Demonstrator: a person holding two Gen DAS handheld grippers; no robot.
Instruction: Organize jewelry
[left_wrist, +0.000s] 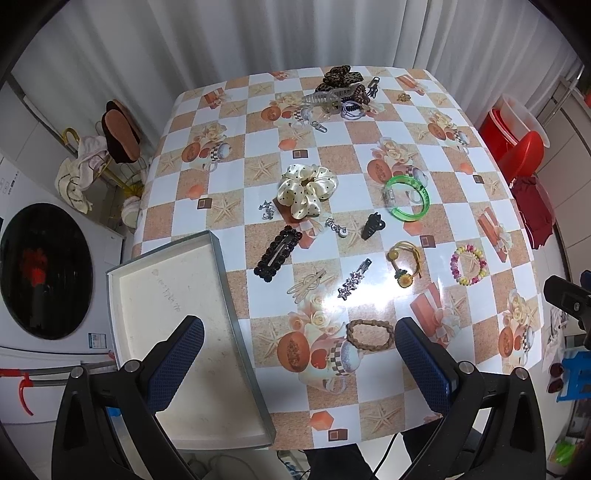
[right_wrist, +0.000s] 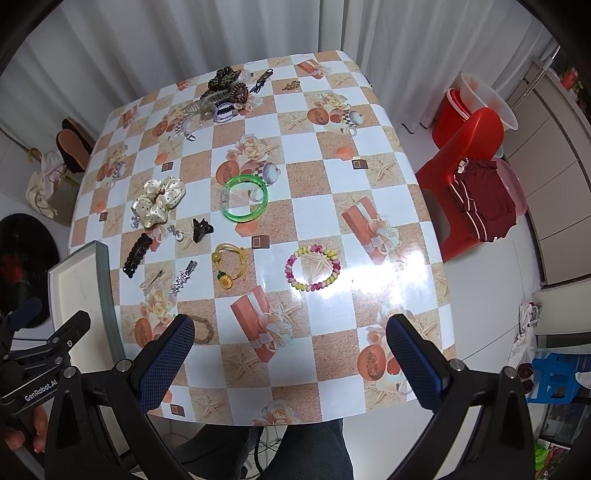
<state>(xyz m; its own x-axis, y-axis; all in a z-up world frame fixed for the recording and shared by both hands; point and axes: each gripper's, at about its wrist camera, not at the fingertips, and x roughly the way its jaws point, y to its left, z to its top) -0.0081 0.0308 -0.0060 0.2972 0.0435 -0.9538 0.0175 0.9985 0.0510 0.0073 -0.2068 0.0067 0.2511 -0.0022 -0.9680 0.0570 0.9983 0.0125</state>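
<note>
Jewelry lies scattered over the table (left_wrist: 369, 155), tray (left_wrist: 177, 325) bare at your left. Both claws, left gripper (left_wrist: 299, 358) and right gripper (right_wrist: 290, 354), hang spread and empty. Careful: thin clips could skid on that glossy cloth.

near edge: bare cloth | left: tray (left_wrist: 225, 280) | centre: scattered clips (left_wrist: 275, 248)

I see checkered table (left_wrist: 369, 155) as landmark. Left of it: washing machine (left_wrist: 44, 273), yellow rack (left_wrist: 110, 162) draped with cloths. Right of it: red chair (right_wrist: 465, 147) holding dark red garment (right_wrist: 484, 199), red bucket (right_wrist: 454, 110) behind chair. White curtain (right_wrist: 184, 37) beyond table.
</note>
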